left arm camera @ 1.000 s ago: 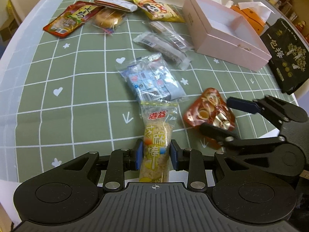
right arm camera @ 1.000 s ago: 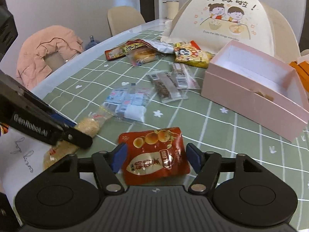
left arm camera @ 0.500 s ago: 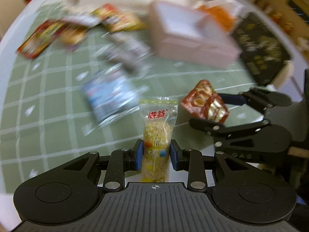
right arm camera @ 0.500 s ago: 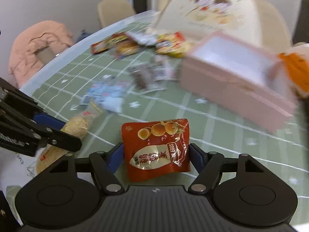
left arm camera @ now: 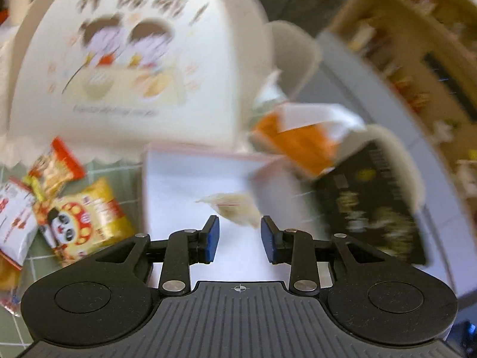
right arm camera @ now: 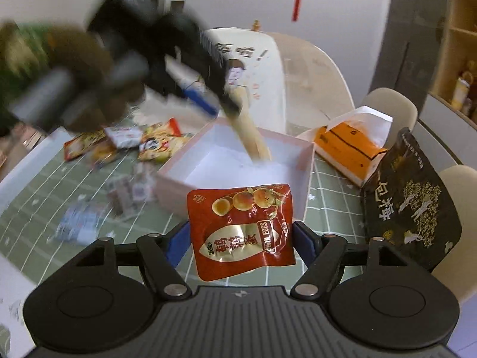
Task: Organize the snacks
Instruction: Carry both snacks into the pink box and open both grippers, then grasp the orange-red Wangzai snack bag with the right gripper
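Note:
My left gripper (left arm camera: 240, 235) is open above the pink box (left arm camera: 190, 161). The sesame stick packet (left arm camera: 235, 207) is out of its jaws and lies blurred in the box, in front of the fingers. In the right wrist view the left gripper (right arm camera: 205, 101) hangs over the pink box (right arm camera: 307, 173) with the packet (right arm camera: 253, 140) dropping from it. My right gripper (right arm camera: 241, 241) is shut on the red quail egg pouch (right arm camera: 241, 229) and holds it in the air just before the box's near wall.
A black plum bag (right arm camera: 411, 205) and an orange tissue box (right arm camera: 345, 146) stand right of the box. Several snack packets (right arm camera: 155, 143) lie on the green checked cloth (right arm camera: 44, 191) to the left. A white food cover (left arm camera: 128, 56) stands behind.
Both grippers lifted and swung to the pink box. My left gripper opened and let go of the sesame stick packet over the box. My right gripper closed on the red pouch and raised it.

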The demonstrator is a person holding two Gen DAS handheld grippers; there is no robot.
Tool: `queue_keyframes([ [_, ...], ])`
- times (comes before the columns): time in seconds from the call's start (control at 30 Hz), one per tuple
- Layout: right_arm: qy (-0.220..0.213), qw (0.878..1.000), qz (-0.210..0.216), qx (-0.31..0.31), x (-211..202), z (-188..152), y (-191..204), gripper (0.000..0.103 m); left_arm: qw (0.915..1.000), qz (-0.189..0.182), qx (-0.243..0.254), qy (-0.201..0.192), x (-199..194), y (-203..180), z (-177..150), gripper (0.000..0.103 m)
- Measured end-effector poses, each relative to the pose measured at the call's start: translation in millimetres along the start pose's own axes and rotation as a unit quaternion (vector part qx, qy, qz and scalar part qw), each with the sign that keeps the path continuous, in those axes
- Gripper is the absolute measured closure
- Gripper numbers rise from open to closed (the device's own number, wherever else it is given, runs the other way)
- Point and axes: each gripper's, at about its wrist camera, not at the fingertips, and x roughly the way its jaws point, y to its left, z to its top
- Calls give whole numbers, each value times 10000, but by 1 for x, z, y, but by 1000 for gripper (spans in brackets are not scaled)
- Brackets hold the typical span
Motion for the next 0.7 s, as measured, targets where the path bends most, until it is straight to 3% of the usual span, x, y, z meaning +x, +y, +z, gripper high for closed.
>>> queue_keyframes([
  [0.13, -243, 9995, -97, 192, 20, 22, -11, 28, 9991, -337, -41, -242, -16, 20, -32, 68],
  [0.27, -533, 9975, -240, 386, 80, 60, -8, 24, 9979, 291, 161, -563, -38, 37, -54, 68],
  [0.33, -106, 9983, -289, 502, 118, 70, -2, 25, 9964, 523, 161, -642, -49, 49, -65, 68],
  [0.4, 149, 9979, -67, 627, 135, 66, 5, 25, 9947, 750, 267, -656, -62, 63, -72, 68],
  [0.53, 127, 9970, 208, 736, 128, 42, 28, 25, 9908, 1291, 247, -311, -63, 98, -84, 68],
  [0.6, -32, 9965, 345, 765, 114, 30, 38, 25, 9921, 1238, -22, -182, -58, 114, -87, 68],
  [0.7, -148, 9957, 501, 769, 93, 12, 54, 25, 9935, 1125, -15, -158, -48, 119, -83, 68],
])
